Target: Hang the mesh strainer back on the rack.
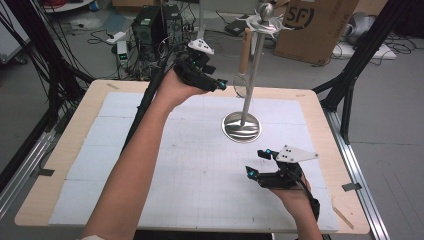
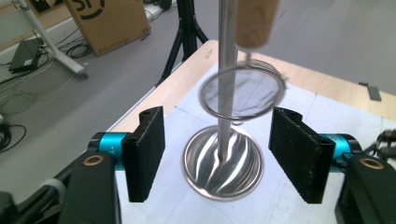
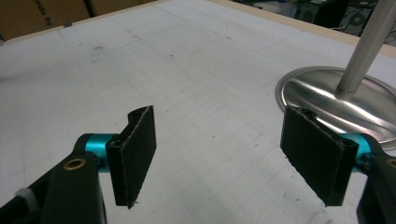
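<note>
The left gripper's [image 2: 217,154] black padded jaws stand apart with nothing pressed between them, just short of the small round wire-mesh strainer with a wooden handle [image 2: 243,91], which hangs handle-up, long axis vertical, from the tall steel stand [image 1: 251,75] directly ahead. The right gripper [image 1: 260,163] rests low by the stand's round base [image 3: 336,100], jaws wide and empty, farther from the strainer.

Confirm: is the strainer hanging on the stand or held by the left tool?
Hanging: the strainer dangles beside the stand, with the left tool open and clear.
</note>
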